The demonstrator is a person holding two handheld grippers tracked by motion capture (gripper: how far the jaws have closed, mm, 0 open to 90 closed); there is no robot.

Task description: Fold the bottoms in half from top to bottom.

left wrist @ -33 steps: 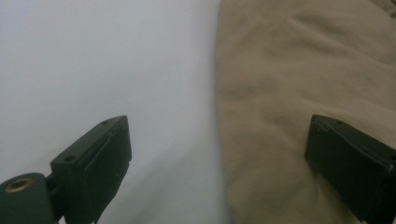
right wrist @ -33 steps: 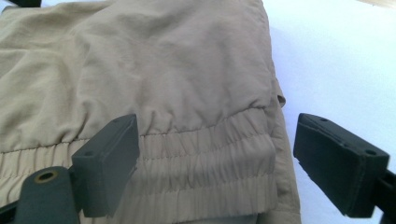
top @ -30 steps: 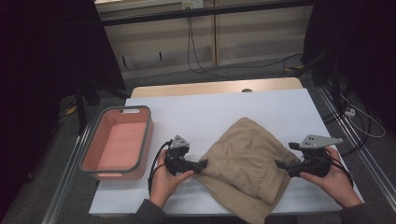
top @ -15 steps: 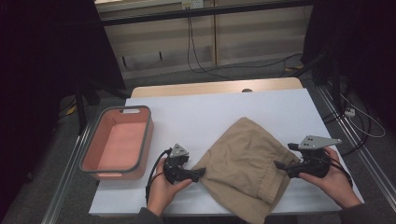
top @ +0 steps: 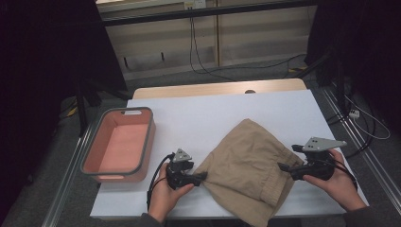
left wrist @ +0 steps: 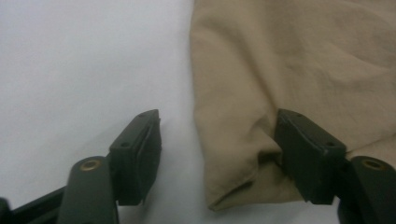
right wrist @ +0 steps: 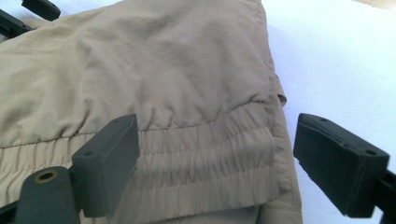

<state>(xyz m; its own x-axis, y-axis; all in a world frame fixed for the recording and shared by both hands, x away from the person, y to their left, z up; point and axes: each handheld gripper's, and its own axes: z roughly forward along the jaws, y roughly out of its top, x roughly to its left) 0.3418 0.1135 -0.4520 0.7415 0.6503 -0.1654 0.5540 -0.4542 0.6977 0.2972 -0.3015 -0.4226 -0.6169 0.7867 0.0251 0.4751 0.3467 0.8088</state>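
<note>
The left tongs (left wrist: 217, 154) had just been closing around the khaki shorts' (top: 246, 165) corner; the right tongs (right wrist: 217, 163), apart, straddled the waistband (right wrist: 196, 154). A shallow bite could slip.

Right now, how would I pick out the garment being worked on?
On the white table, look at the near right half, right of the pink bin. The tan shorts lie crumpled flat there between the two grippers, the only cloth, with a gathered elastic waistband.
</note>
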